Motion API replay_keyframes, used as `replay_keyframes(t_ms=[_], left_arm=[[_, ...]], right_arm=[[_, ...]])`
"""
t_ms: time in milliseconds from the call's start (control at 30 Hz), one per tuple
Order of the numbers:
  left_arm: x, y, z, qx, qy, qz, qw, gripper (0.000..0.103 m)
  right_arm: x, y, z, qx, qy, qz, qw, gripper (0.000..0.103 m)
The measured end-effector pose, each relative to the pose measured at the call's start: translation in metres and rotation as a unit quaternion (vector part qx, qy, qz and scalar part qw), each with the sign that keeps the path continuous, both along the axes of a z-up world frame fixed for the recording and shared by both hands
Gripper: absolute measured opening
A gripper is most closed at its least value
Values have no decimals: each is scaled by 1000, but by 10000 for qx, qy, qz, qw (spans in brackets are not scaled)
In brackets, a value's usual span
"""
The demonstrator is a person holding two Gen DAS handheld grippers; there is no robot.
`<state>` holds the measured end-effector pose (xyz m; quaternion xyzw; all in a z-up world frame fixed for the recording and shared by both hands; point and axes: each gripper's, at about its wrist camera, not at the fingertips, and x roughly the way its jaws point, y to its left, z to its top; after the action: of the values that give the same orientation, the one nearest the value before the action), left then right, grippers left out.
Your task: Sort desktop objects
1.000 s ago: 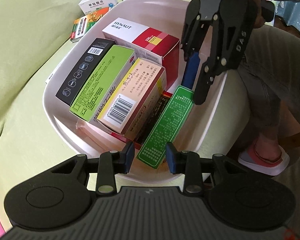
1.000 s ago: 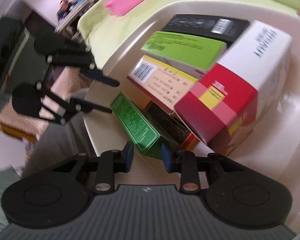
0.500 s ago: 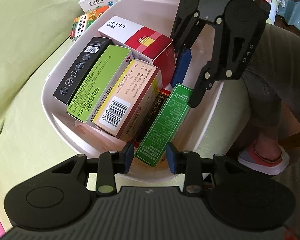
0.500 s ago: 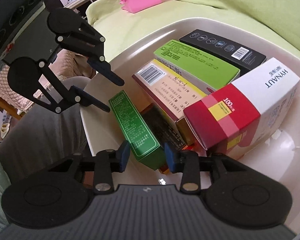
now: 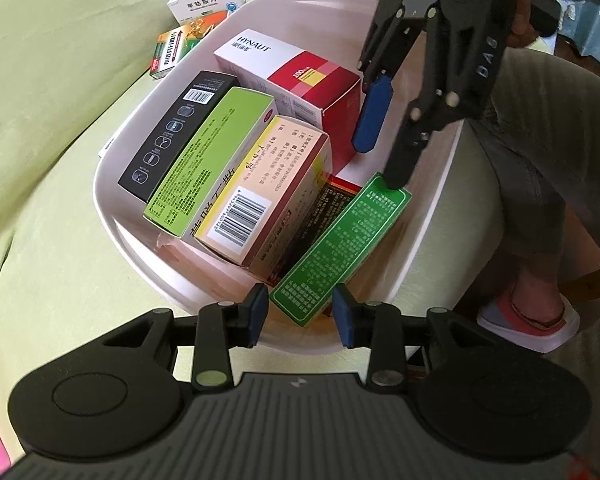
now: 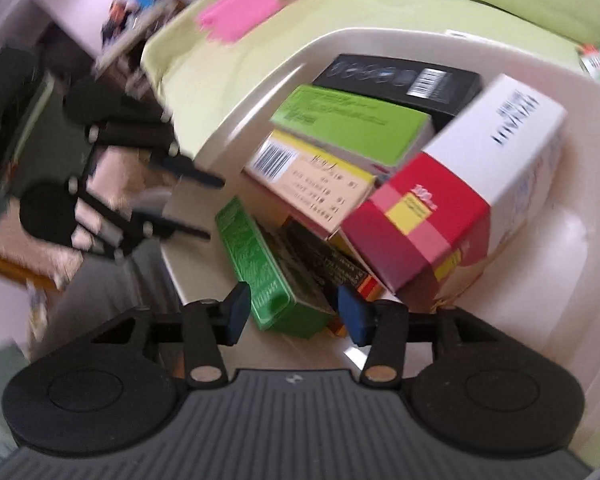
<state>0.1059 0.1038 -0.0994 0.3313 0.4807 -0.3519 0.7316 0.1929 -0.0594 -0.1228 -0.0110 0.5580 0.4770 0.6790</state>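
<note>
Dark box mostly hidden under others; right-wrist view blurred.

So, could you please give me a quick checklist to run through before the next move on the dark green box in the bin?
1. Right claw open and straddling the dark green box: ok.
2. Left claw open at the box's other end: ok.
3. Pads touching the box: cannot tell; the right wrist view is blurred.
4. Box free of neighbours: not ok; it lies against the dark box beside it.
5. White bin has room on the box's outer side: ok.
6. Two boxes outside the bin sorted: not ok.
</note>
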Motion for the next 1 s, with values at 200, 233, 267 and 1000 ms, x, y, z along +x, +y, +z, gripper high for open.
replay_keyframes(t_ms=[200,233,267,1000], left_arm=[[7,-13,-5,476,142,-690,9964,43],[9,-16,-6,570,176,-883,9943,43],[11,-20,-7,647,213,-1075,9919,43],[35,-25,5,205,653,-1532,9858,39]], right_arm=[[1,19,6,-319,-150,716,9968,45],[0,25,7,-397,-190,835,9955,44],[-1,31,8,-476,-229,956,9940,44],[-16,31,18,-557,-726,1057,9902,33]])
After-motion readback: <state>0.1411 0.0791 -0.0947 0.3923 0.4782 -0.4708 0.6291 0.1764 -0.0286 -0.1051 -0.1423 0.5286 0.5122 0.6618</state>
